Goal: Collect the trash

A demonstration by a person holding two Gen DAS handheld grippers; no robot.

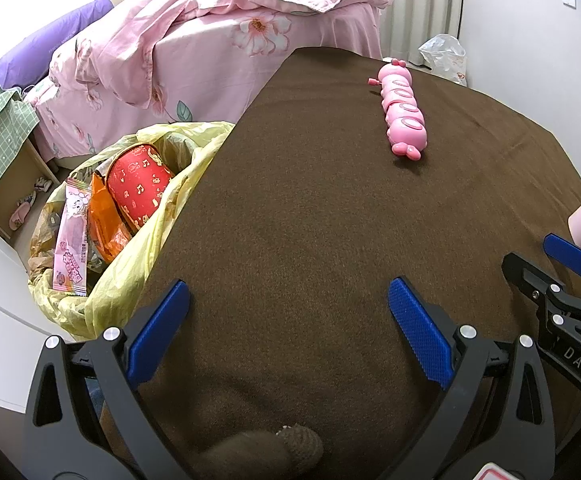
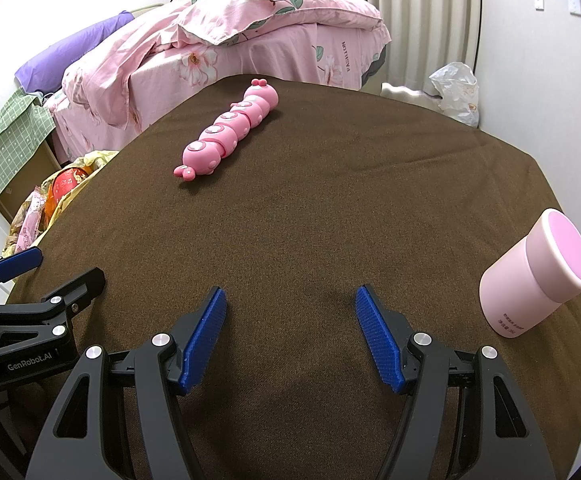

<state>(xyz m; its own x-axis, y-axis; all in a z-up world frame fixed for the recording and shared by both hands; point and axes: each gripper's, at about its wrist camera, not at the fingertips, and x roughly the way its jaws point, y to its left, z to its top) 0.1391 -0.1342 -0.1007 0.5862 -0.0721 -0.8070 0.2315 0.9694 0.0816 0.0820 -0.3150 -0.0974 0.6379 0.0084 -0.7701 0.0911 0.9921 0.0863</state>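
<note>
A yellow trash bag (image 1: 138, 240) stands open beside the table's left edge. It holds a red round tin (image 1: 138, 184), an orange wrapper (image 1: 106, 220) and a pink snack wrapper (image 1: 70, 248). The bag also shows in the right wrist view (image 2: 62, 200). My left gripper (image 1: 288, 320) is open and empty over the brown tablecloth (image 1: 310, 208), right of the bag. My right gripper (image 2: 290, 320) is open and empty above the cloth's near part (image 2: 330, 208). Its fingertips (image 1: 562, 254) show at the right edge of the left wrist view.
A pink caterpillar toy (image 2: 226, 136) lies on the far side of the table, also in the left wrist view (image 1: 404, 112). A pink cup (image 2: 534, 272) stands at the right edge. A bed with pink bedding (image 2: 230, 40) is behind. A clear plastic bag (image 2: 456, 92) lies on the floor.
</note>
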